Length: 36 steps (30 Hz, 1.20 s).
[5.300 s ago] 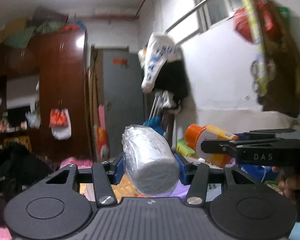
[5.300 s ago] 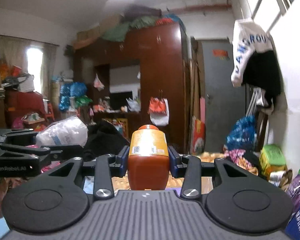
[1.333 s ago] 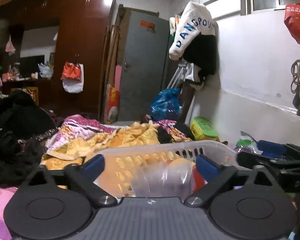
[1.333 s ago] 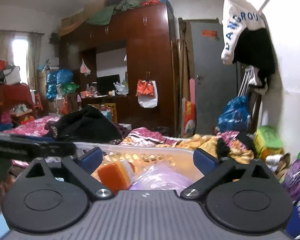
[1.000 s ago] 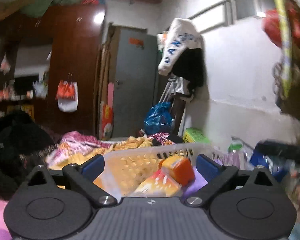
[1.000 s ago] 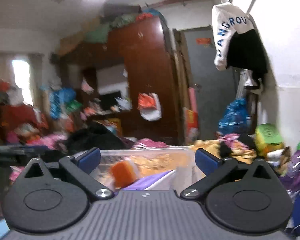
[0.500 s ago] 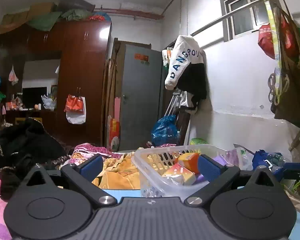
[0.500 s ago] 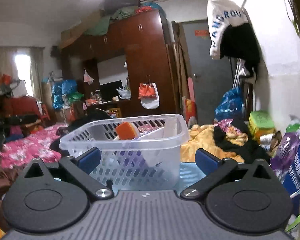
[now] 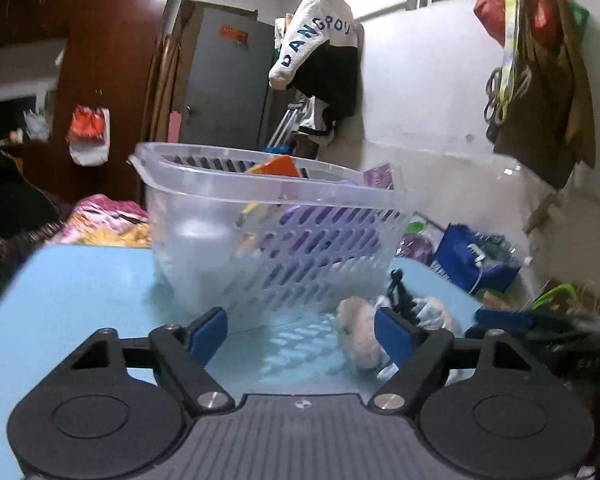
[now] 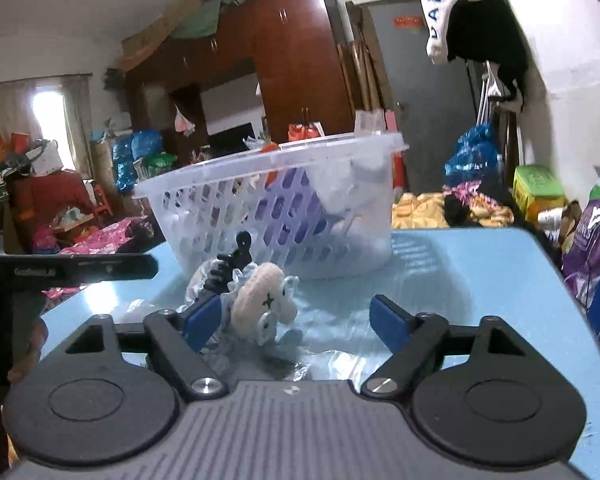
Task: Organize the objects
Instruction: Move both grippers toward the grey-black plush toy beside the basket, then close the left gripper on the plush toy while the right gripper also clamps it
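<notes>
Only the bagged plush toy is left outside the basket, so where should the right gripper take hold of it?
Grip the round cream plush body, coming level from the near side. It stands on edge on the blue table, just inside the open right gripper's left finger; shift left to centre it.

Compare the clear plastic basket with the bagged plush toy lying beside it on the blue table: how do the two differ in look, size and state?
The basket is rigid, slotted and much larger; the plush toy is soft, rounded and small. The basket stands upright with items inside; the toy lies on its side in a crinkled clear bag, outside the basket. Both rest on the blue table, and neither is held: the left gripper and right gripper are open.
</notes>
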Tool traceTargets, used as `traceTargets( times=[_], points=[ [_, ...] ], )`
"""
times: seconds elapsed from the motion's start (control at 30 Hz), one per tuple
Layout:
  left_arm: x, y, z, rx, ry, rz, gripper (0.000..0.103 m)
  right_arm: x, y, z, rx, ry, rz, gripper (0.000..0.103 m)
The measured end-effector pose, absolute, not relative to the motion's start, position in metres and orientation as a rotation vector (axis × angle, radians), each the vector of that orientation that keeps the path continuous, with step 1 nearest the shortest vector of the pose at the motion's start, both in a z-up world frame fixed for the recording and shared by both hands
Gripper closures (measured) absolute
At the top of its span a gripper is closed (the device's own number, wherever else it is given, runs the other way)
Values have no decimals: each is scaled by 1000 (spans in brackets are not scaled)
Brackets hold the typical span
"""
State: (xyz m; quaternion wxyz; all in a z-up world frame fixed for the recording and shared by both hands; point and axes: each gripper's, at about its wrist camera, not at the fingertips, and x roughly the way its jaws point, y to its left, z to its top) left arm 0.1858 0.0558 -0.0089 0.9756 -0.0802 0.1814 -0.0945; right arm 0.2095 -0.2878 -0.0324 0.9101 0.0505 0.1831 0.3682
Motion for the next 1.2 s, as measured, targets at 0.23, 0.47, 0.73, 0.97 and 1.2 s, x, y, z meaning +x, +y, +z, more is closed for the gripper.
traceTargets(
  times=[0.23,0.47,0.73,0.97,1.2],
  points=[
    [195,52,-22,-197,418,-235,19,208,-281,-40,156,427,800,36],
    [214,45,-25,-220,486,-262,20,212,-275,-41,162,439,817,57],
    [225,41,-29,-246,514,-281,32,208,-273,-45,160,446,827,62],
    [225,30,-30,-224,525,-339,63,207,-270,-45,149,465,831,63],
    [224,28,-29,-238,526,-366,69,204,-274,-46,156,444,842,70]
  ],
)
